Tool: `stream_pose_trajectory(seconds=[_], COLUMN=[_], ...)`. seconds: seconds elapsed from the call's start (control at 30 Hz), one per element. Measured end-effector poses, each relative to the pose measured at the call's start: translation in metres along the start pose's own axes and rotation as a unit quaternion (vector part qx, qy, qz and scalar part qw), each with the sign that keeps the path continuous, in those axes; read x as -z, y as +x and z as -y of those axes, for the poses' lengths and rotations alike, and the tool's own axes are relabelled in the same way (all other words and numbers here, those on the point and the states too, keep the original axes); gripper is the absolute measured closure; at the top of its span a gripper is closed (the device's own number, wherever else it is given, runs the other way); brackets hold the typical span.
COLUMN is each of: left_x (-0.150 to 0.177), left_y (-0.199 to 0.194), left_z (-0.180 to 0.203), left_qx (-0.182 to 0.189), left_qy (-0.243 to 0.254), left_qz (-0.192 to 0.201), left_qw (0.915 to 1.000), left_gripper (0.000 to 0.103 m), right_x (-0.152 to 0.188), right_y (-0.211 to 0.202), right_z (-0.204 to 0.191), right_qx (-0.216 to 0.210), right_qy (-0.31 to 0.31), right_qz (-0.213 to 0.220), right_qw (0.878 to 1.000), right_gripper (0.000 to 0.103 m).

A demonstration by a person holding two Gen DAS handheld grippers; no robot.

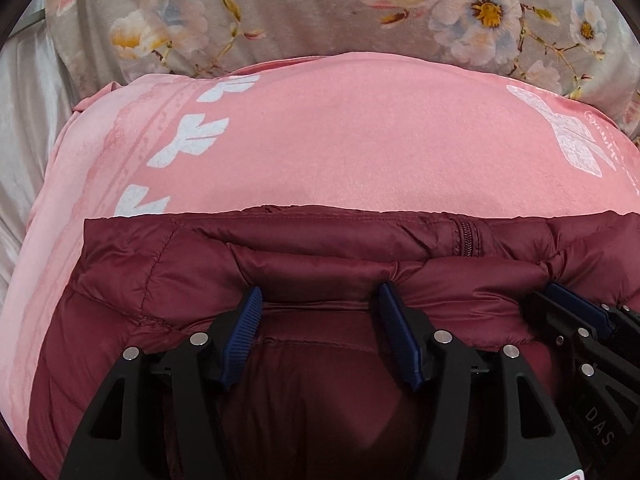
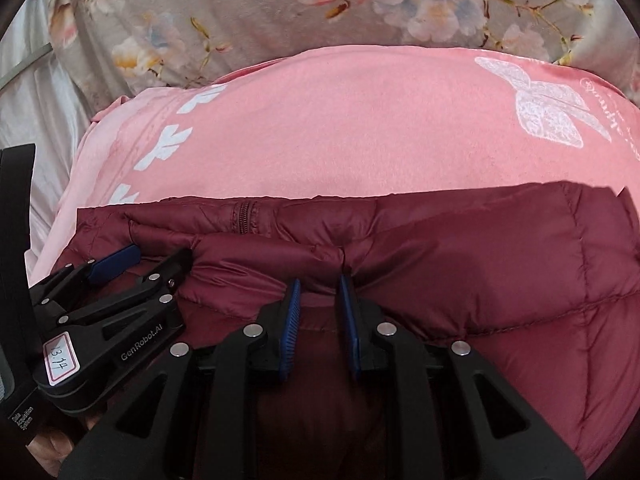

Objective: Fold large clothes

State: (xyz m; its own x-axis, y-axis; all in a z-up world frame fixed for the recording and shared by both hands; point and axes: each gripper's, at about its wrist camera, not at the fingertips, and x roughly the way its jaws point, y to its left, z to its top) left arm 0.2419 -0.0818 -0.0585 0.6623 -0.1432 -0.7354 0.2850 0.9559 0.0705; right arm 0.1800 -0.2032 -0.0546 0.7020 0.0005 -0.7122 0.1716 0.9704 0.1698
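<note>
While both claws sit on the maroon puffer jacket (image 1: 320,248), left gripper (image 1: 320,300) is spread wide w/ a fold bunched btwn its pads; right gripper (image 2: 320,284) is narrowed, pinching a fold. Jacket lies on pink blanket (image 1: 340,140); floral cover (image 1: 280,8) beyond the jacket.

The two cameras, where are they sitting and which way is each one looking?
Left wrist view: sits on the left tool, looking forward along its wide-apart fingers at the maroon puffer jacket on the pink blanket; the right tool shows at the right edge.
Right wrist view: sits on the right tool, facing the same way, fingers close together at a jacket fold; the left tool shows at the left edge.
Shared: jacket, its zipper, blanket, floral cover.
</note>
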Motion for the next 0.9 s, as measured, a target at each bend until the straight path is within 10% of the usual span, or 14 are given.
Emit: stream_pose_trajectory(seconds=[0.53, 0.9], left_x=[0.000, 0.055], left_y=[0.006, -0.070], left_z=[0.006, -0.025], left_qx=[-0.019, 0.007], left_qy=[0.014, -0.046], left_qz=[-0.006, -0.011], left_qw=[0.9997, 0.9989], left_gripper=[0.041, 0.040], right_x=[0.000, 0.060], right_y=[-0.001, -0.068], right_z=[-0.003, -0.038], right_qx=[0.017, 0.016], right_qy=[0.011, 0.009], right_qz=[0.003, 0.011], right_qw=[1.000, 1.000], right_gripper=[0.084, 0.080])
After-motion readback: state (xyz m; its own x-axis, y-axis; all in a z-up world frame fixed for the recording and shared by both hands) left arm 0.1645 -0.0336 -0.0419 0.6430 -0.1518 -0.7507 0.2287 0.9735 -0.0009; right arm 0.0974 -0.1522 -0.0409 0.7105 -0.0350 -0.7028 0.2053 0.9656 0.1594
